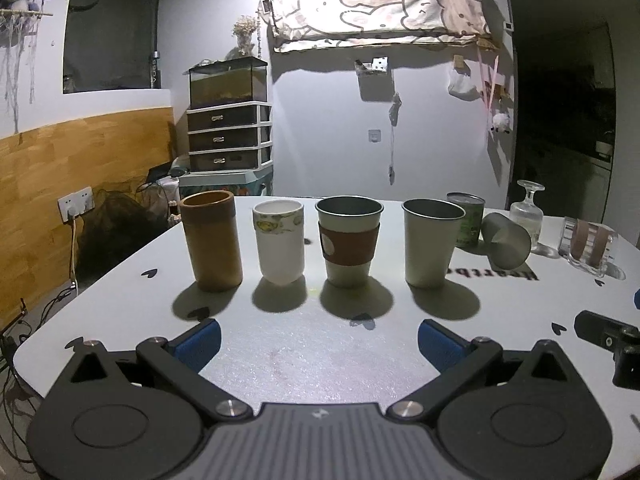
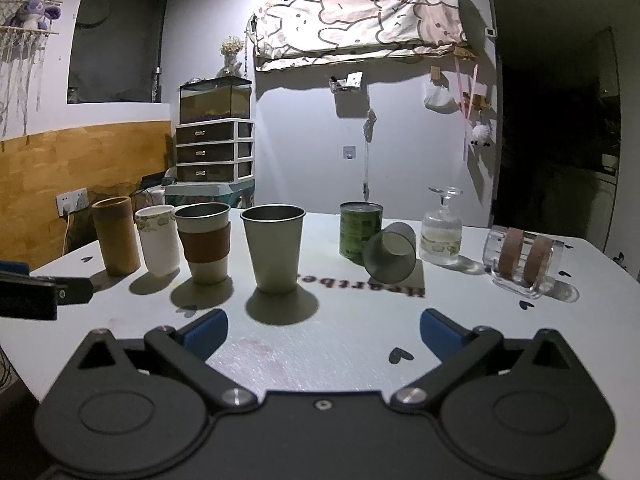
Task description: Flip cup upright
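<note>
Both grippers, left gripper and right gripper, are hovering wide open, holding nothing. Ahead-right of the right jaws, the grey cup is lying tipped against the green can. Approach is pending; next comes reaching and grasping its wall.

Black claws, blue pads

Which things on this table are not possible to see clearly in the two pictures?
- Green can: its label is too small to read in both views; in the left wrist view the steel cup hides part of it.
- Table print: the steel cup and tipped grey cup cover its start.
- Left gripper, right gripper: open, but their lower bodies are cut off.
</note>
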Available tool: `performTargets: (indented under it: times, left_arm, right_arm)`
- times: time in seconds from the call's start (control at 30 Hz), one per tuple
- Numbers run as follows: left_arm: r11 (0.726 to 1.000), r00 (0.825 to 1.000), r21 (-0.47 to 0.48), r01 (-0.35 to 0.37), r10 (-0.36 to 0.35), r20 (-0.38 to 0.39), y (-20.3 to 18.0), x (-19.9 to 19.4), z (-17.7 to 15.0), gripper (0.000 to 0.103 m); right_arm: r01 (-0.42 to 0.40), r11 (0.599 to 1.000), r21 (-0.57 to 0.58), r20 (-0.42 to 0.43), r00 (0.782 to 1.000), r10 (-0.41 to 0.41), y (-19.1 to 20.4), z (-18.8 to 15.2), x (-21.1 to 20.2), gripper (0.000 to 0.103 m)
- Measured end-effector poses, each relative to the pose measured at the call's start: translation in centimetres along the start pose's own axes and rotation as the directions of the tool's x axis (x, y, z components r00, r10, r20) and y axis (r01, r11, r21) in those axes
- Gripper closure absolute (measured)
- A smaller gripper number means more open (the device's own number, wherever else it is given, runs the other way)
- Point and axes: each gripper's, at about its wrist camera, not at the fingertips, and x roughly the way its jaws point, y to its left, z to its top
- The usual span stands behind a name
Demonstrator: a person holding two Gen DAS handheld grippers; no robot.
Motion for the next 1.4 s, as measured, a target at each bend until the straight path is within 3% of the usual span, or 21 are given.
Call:
performTargets:
  times: [1.4]
  left_arm:
    - [1.000,1.000,0.000,0.011,-0.011,-0.008,-0.1,0.2,0.0,0.000]
  right_arm:
    - [0.038,0.999,0.007,-0.005,0.999,-0.038,-1.0,0.0,-0.9,0.000]
